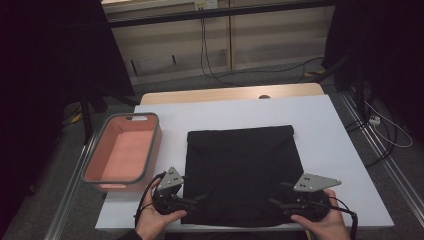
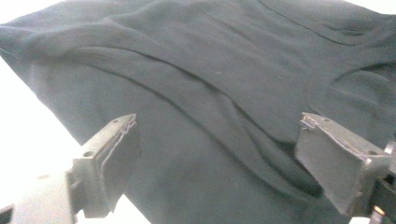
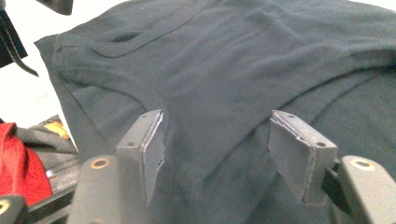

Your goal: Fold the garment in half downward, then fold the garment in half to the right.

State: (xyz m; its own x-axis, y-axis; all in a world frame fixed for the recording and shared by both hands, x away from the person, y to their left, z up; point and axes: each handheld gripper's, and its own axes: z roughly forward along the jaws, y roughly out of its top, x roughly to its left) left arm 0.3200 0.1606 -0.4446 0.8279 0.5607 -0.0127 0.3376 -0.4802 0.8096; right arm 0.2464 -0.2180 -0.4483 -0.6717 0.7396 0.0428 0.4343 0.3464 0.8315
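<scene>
A dim room with dark curtains at both sides is seen behind a white-topped table (image 1: 340, 150), whose wooden far edge is left uncovered. At the middle of the table, toward the near edge, a black garment (image 1: 242, 172) is laid flat, folded into a rough square, with its far edge straight and its near edge reaching the table's front. In the left gripper view the garment (image 2: 210, 93) is shown with long raised folds running across it, and in the right gripper view the garment (image 3: 243, 70) is shown with a stitched neckline band near the top left.

The left gripper (image 1: 197, 200) is held at the garment's near left corner, with its jaws set wide apart over the cloth; in the left gripper view the left gripper (image 2: 217, 163) is seen with nothing clamped between the jaws. The right gripper (image 1: 274, 203) is held at the near right corner, and in the right gripper view the right gripper (image 3: 217, 149) is likewise seen with jaws apart, cloth lying beneath the gap. Whether the jaw tips touch the fabric cannot be told.

To the left of the garment, well apart from it, a pink bin (image 1: 150, 145) with a grey rim is placed near the table's left edge.
</scene>
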